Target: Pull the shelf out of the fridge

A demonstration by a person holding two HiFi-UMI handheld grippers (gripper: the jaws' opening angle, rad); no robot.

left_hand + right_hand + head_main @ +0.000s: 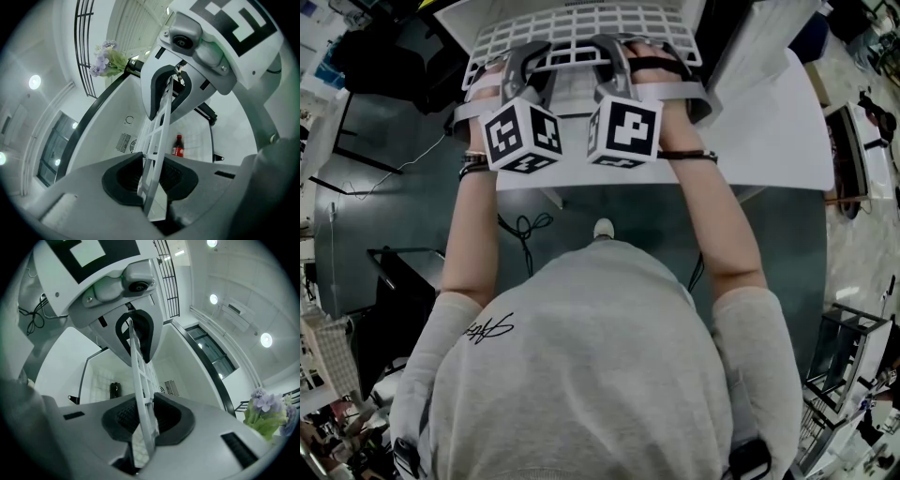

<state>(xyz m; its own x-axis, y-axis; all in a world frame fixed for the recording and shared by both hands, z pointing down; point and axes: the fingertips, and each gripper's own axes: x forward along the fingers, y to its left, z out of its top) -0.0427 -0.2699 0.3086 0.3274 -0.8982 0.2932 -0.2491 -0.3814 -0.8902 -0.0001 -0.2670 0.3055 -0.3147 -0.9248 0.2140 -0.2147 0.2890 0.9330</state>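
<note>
The white wire shelf (pixel 581 33) sticks out of the white fridge (pixel 778 131) at the top of the head view. My left gripper (pixel 528 58) is shut on the shelf's front edge, left of the middle. My right gripper (pixel 614 52) is shut on the same edge just to its right. In the left gripper view the shelf (pixel 157 150) runs edge-on between the dark pads of the left gripper (pixel 152 177), with the right gripper (pixel 171 91) clamped further along. The right gripper view mirrors this: shelf (pixel 140 376) pinched in the right gripper (pixel 143 422), left gripper (pixel 134 331) beyond.
A cola bottle (pixel 178 146) stands inside the fridge, behind the shelf. Artificial flowers (pixel 107 58) stand above the fridge. On the dark floor lie cables (pixel 525 230), and a black stand (pixel 403 272) is at the left. Shelving (pixel 853 352) stands at the right.
</note>
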